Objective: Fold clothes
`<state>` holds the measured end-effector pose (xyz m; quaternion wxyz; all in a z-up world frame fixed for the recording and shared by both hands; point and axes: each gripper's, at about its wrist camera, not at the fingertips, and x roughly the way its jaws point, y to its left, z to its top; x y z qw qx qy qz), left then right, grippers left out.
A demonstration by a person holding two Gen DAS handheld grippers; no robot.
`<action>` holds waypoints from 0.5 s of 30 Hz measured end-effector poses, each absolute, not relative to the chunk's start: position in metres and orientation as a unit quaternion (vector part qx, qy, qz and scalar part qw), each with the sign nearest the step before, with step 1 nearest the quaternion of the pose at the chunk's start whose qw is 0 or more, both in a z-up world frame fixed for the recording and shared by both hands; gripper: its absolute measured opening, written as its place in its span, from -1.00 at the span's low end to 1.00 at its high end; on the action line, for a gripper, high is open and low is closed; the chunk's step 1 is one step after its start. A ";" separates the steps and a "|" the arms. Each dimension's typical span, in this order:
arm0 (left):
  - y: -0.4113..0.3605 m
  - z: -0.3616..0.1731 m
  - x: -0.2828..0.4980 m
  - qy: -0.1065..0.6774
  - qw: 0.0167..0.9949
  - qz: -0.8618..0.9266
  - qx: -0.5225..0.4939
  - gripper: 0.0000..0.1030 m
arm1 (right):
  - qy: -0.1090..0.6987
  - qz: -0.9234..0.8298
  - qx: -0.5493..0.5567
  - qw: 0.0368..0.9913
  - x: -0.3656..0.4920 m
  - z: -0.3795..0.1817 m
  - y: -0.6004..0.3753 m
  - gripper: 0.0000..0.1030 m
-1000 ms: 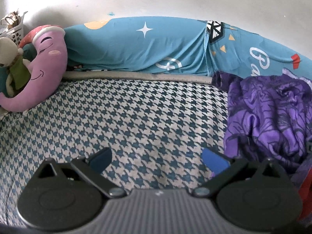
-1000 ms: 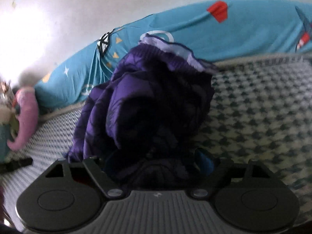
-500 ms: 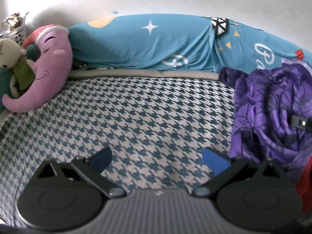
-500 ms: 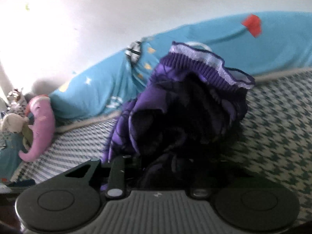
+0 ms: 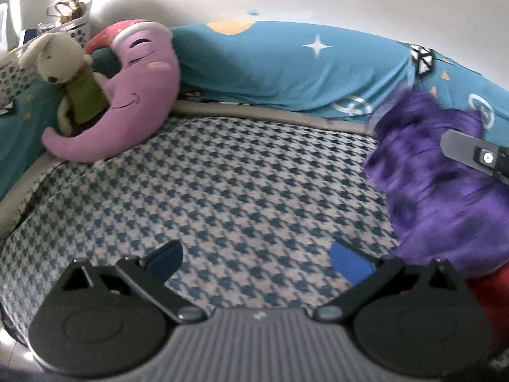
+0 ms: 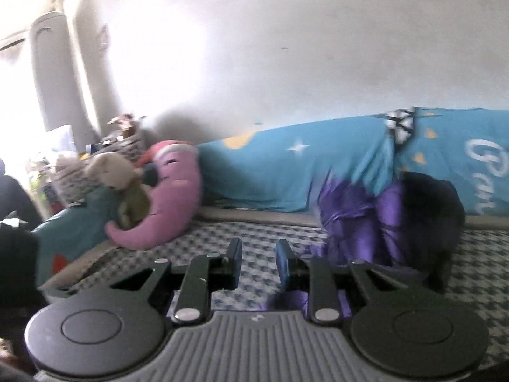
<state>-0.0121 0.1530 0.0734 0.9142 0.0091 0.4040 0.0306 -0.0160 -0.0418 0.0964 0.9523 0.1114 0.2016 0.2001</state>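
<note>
A crumpled purple garment (image 5: 445,187) lies at the right of the houndstooth bed sheet (image 5: 238,197); in the right wrist view it (image 6: 381,216) is a blurred heap right of and partly under the gripper. My left gripper (image 5: 254,256) is open and empty, low over the sheet, left of the garment. My right gripper (image 6: 257,262) has its jaws narrowed with a small gap and nothing between the pads. Part of the right gripper's finger (image 5: 474,154) shows against the garment in the left wrist view.
A long teal bolster (image 5: 286,70) runs along the wall behind the bed. A purple moon pillow (image 5: 127,102) and a plush bunny (image 5: 66,63) sit at the far left, with a basket (image 5: 70,22) behind. Something red (image 5: 490,293) lies beside the garment.
My right gripper was shut on the purple garment and lifting it; now its jaws are apart and the garment sits to the right. The left gripper's view swung left.
</note>
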 end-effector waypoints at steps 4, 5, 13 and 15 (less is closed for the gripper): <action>0.166 0.072 -0.012 0.407 0.912 0.043 0.010 1.00 | 0.199 0.200 0.124 0.951 -0.014 0.101 -0.041 -0.52; 0.168 0.072 -0.012 0.408 0.912 0.042 0.005 0.99 | 0.198 0.194 0.125 0.953 -0.015 0.102 -0.044 -0.52; 0.167 0.078 -0.014 0.403 0.914 0.012 -0.035 1.00 | 0.210 0.113 0.136 0.962 -0.009 0.103 -0.088 -0.51; 0.160 0.079 -0.015 0.401 0.915 -0.004 -0.040 1.00 | 0.217 0.093 0.142 0.961 -0.008 0.102 -0.100 -0.51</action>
